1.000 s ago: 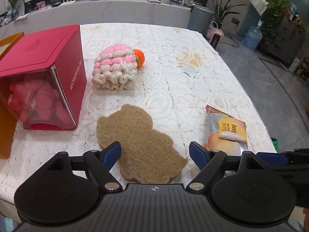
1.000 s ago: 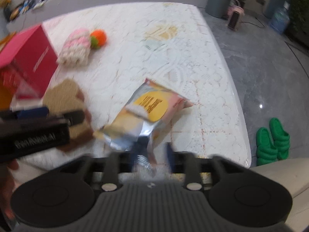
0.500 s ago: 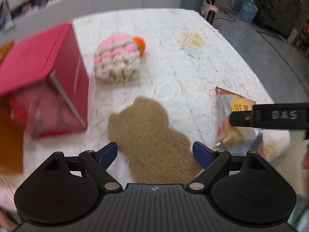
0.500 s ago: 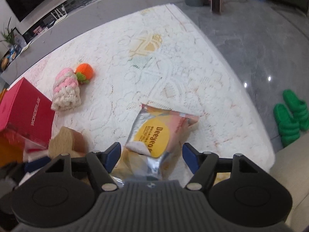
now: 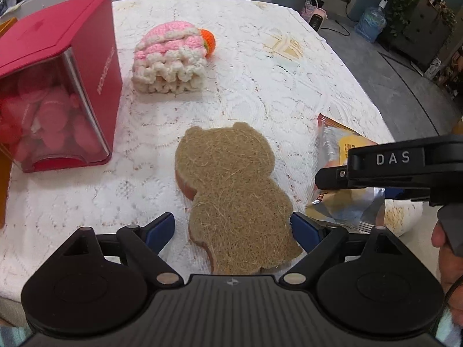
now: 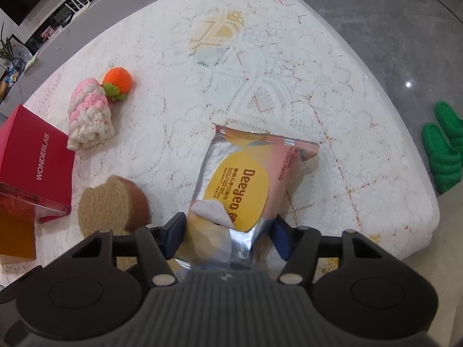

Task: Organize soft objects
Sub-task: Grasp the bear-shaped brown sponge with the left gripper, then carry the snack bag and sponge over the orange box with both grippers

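On the white lace tablecloth (image 5: 260,86): left gripper (image 5: 233,227) wide, straddling brown bear-shaped fibre sponge (image 5: 231,185); right gripper (image 6: 227,232) wide around silver-yellow foil wipes pack (image 6: 246,185). Pre-grasp step, looks like. Next: close both, squarely.

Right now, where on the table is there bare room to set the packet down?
Widest bare cloth: the far right, beyond the packet and right of the orange ball. A narrower strip runs between knit roll and sponge. Crowded on the left around the red box, and near both grippers.
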Available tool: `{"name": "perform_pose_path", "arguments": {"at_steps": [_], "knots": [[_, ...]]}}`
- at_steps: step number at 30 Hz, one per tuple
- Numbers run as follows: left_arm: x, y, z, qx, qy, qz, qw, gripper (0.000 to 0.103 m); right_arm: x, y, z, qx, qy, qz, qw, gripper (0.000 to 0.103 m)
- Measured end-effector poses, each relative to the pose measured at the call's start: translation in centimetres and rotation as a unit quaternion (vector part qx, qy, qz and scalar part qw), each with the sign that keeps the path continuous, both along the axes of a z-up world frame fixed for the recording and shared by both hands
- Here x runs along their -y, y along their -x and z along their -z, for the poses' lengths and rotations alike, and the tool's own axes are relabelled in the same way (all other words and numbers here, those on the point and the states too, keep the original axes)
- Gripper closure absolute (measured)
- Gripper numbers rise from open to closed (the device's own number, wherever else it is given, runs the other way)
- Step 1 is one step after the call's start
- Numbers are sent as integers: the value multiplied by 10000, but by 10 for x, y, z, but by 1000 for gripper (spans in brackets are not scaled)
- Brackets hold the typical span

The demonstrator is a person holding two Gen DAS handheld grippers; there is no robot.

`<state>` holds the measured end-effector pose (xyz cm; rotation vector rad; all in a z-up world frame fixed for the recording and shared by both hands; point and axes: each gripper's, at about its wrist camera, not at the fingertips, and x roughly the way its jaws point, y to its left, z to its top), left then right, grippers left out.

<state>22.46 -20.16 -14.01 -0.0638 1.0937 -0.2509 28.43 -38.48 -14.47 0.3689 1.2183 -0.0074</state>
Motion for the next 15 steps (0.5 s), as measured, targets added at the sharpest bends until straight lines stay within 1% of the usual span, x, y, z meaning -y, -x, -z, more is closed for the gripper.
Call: {"name": "perform_pose_path", "arguments": {"at_steps": [1,4,6,7,9,12,15], "knots": [[0,0,1,6,57,17,10000,6,-1,-1,0,1,29,-14,10000,45],[3,1,3,70,26,63,10000,7,-4,-2,0,-2,178,-92,9998,47],[4,3,3,159,29,116,9998,12,-8,-4,0,-7,313,-182,9993,49],[4,4,3,184,64,142,9997,16,-9,-5,0,-15,371,-217,9991,50],[2,6,1,215,128,171,9995,19,-8,-4,0,-2,405,-228,9989,55],[-6,10,-2,280,226,147,9992,20,-2,-1,-2,81,238,-102,9996,60],[-17,21,-10,474,352,154,9981,20,5,5,-5,303,-206,-32,9993,62]]}}
